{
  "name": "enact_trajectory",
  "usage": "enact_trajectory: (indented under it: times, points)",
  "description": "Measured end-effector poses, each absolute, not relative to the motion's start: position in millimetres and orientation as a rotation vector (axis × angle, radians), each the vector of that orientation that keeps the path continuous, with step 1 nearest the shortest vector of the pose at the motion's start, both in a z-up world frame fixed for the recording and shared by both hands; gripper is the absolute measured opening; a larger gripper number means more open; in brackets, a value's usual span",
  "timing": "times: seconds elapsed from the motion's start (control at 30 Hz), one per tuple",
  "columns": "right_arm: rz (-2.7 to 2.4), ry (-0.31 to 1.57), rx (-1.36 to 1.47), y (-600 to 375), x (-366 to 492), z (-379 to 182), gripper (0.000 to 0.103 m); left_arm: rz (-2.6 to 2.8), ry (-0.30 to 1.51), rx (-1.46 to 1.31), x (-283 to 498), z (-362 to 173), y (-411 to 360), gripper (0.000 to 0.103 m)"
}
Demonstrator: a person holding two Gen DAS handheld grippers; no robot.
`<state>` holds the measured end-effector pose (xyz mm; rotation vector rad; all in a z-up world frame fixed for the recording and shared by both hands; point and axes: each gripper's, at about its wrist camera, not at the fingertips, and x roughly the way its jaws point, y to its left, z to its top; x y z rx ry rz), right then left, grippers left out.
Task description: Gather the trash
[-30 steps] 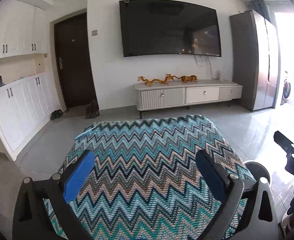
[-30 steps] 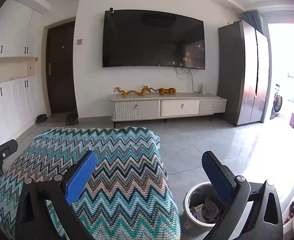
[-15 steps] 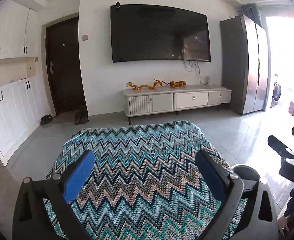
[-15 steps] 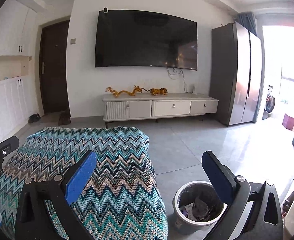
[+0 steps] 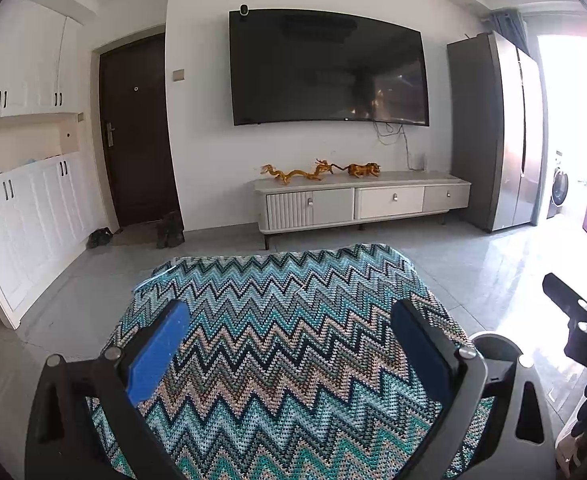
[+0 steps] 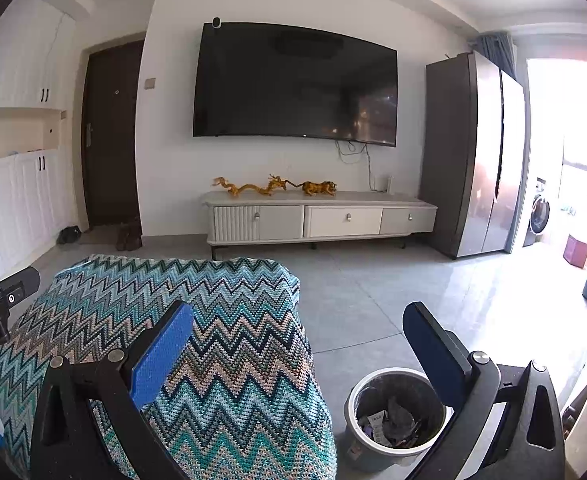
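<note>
A white trash bin (image 6: 397,416) with a dark liner stands on the floor right of a table under a zigzag-patterned cloth (image 6: 197,332); scraps of paper and wrappers lie inside it. My right gripper (image 6: 297,344) hovers open and empty above the cloth's right edge, its right finger over the bin. My left gripper (image 5: 289,340) is open and empty over the middle of the cloth (image 5: 285,320). The bin's rim (image 5: 493,340) peeks out behind the left gripper's right finger. No loose trash shows on the cloth.
A low TV cabinet (image 6: 321,216) with golden figurines stands against the far wall under a big TV (image 6: 293,84). A tall grey cabinet (image 6: 473,152) is at the right, white cupboards (image 5: 25,216) and a dark door (image 5: 133,132) at the left. Grey tiled floor lies between.
Both cameras have tilted upward and drawn back a little, so the room sits lower in view. In the right view the bin has slid left and shows more fully. Both grippers stay open.
</note>
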<state>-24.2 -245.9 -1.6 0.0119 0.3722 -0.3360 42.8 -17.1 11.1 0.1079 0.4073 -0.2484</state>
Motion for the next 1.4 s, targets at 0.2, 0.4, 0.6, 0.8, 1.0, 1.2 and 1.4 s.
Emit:
enact_trajectory:
  times: [0.2,0.4,0.6,0.8,1.0,1.2,1.4]
  points:
    - [-0.328,0.379,0.008,-242,-23,-3,0.103,-0.247,0.410,0.115,40,9,-18,0.101]
    - [-0.327,0.380,0.008,-242,-23,-3,0.103,-0.242,0.403,0.115,38,11,-17,0.102]
    - [-0.325,0.380,0.010,-242,-23,-2,0.103,-0.234,0.392,0.122,34,10,-18,0.102]
    - [-0.324,0.380,0.009,-241,-23,-2,0.103,-0.217,0.374,0.125,33,12,-17,0.101]
    - [-0.325,0.379,0.008,-240,-24,-2,0.103,-0.201,0.357,0.129,30,12,-16,0.101]
    - [-0.325,0.382,0.009,-240,-23,-3,0.103,-0.202,0.365,0.135,29,9,-18,0.102]
    - [-0.325,0.383,0.009,-241,-23,-3,0.103,-0.204,0.374,0.137,31,8,-18,0.102]
